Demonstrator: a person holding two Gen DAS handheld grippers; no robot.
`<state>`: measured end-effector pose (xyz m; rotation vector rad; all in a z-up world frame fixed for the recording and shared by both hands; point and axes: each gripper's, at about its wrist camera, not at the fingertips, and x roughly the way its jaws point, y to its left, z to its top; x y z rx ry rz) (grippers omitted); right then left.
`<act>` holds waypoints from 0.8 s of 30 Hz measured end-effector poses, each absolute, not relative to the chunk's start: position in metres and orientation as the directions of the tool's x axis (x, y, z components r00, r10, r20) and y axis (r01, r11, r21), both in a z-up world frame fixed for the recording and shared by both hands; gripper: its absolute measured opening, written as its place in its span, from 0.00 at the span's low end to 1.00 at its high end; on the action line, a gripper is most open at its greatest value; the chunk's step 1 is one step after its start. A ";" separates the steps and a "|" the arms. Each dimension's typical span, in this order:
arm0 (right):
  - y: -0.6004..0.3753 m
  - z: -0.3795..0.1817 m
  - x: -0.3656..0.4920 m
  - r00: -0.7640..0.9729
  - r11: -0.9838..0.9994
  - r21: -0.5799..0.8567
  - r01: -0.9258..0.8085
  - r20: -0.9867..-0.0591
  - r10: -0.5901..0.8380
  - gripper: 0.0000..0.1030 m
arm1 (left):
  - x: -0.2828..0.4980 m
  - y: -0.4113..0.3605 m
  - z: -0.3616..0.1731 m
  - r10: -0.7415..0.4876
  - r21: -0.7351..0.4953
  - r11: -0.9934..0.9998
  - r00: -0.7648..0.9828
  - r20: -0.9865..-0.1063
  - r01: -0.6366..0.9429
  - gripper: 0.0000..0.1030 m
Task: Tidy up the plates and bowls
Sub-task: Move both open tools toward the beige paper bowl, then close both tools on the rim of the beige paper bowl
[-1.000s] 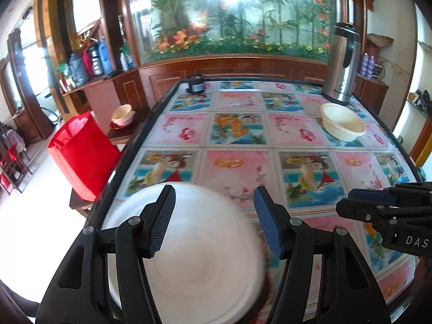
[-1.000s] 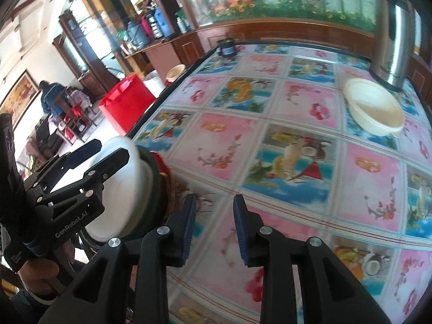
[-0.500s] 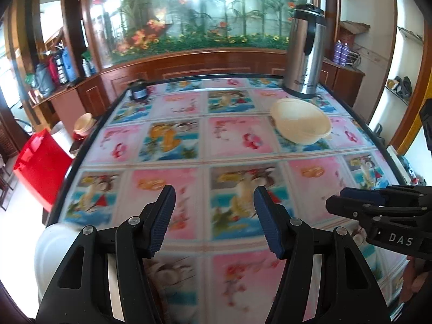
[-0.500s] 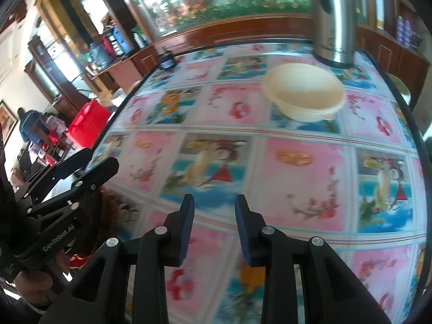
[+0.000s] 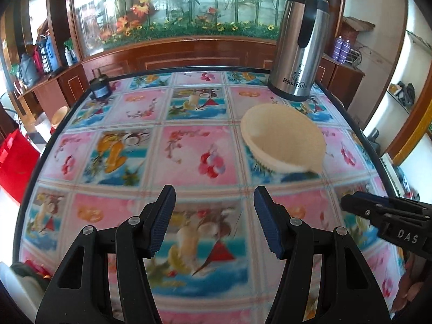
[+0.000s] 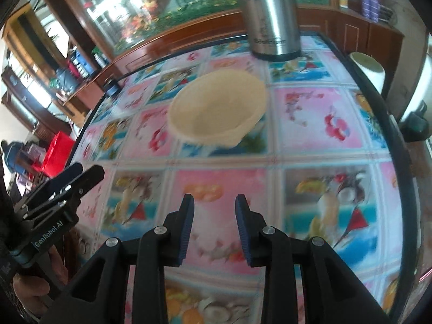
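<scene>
The table (image 5: 194, 148) filled most of both views, covered with a cloth of pink and blue fruit-and-flower panels and edged by a dark rim. Behind it, across the top of the frame, stood a glass-fronted display of artificial plants (image 5: 172, 8) over wooden cabinets.

The steel thermos jug (image 5: 298, 46) stood upright at the upper right of the left wrist view, on the far part of the table. The cream bowl (image 5: 283, 141) sat just below it, right of centre, upright, with nothing visible inside it. In the right wrist view the same bowl (image 6: 218, 108) lay above frame centre, just in front of the jug (image 6: 270, 13).

The left gripper (image 5: 214, 218) occupied the lower centre of its view, jaws wide apart and holding nothing, over the tablecloth. The right gripper (image 6: 214, 226) occupied the lower centre of its view, jaws apart by a narrower gap, also holding nothing. A small dark jar (image 5: 100, 90) stood at the upper left table edge.
</scene>
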<state>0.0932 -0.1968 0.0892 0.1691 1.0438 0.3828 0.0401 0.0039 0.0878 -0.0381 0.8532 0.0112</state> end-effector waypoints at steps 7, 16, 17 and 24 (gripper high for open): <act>-0.217 0.097 0.135 0.476 0.926 0.326 -0.188 -0.795 0.377 0.31 | 0.088 -0.005 0.081 0.005 -0.055 0.996 0.640 -0.768 -0.074 0.59; -0.215 0.086 0.185 0.461 0.925 0.329 -0.188 -0.803 0.379 0.33 | 0.131 -0.017 0.070 -0.010 -0.072 0.994 0.613 -0.790 -0.077 0.59; -0.214 0.083 0.190 0.457 0.924 0.331 -0.189 -0.804 0.381 0.33 | 0.135 -0.019 0.067 -0.010 -0.070 0.995 0.607 -0.795 -0.076 0.59; -0.215 0.070 0.209 0.442 0.926 0.332 -0.180 -0.813 0.378 0.33 | 0.154 -0.030 0.050 -0.019 -0.072 0.995 0.578 -0.816 -0.069 0.59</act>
